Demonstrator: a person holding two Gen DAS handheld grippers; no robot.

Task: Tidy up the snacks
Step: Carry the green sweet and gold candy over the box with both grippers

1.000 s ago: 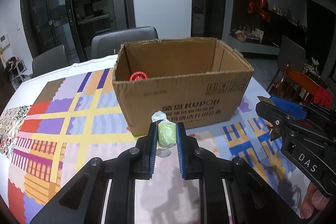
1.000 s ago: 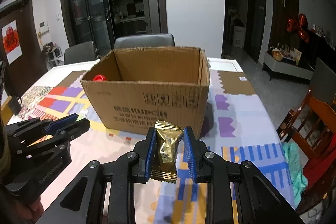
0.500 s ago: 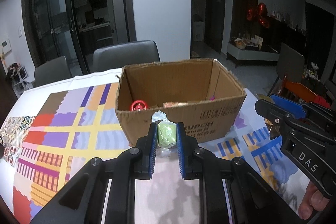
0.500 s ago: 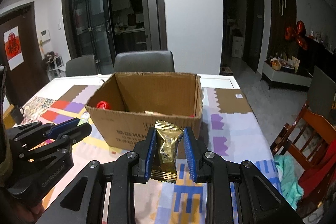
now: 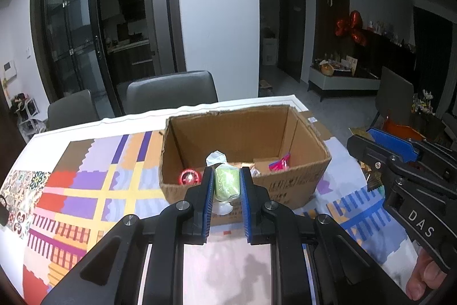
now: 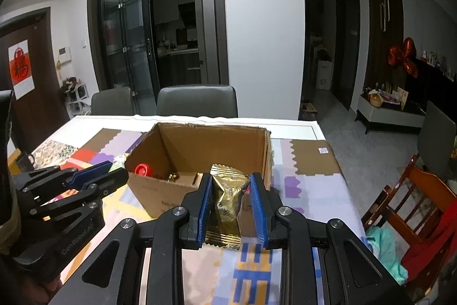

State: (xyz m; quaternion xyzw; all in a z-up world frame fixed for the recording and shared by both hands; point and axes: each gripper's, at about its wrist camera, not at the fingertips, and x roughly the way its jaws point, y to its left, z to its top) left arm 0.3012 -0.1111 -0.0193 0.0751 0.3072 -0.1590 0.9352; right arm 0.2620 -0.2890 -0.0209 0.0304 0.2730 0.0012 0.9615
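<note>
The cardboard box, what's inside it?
Inside the cardboard box you can see a red round thing in the left corner and a pink packet on the right. The near wall and the green candy hide the rest of the bottom.

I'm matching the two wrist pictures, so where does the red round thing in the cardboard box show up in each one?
Left wrist view: red round thing in the box's near left corner, just left of the green snack.
Right wrist view: red round thing at the box's left wall, low centre-left.
Shared landmark: the cardboard box.
</note>
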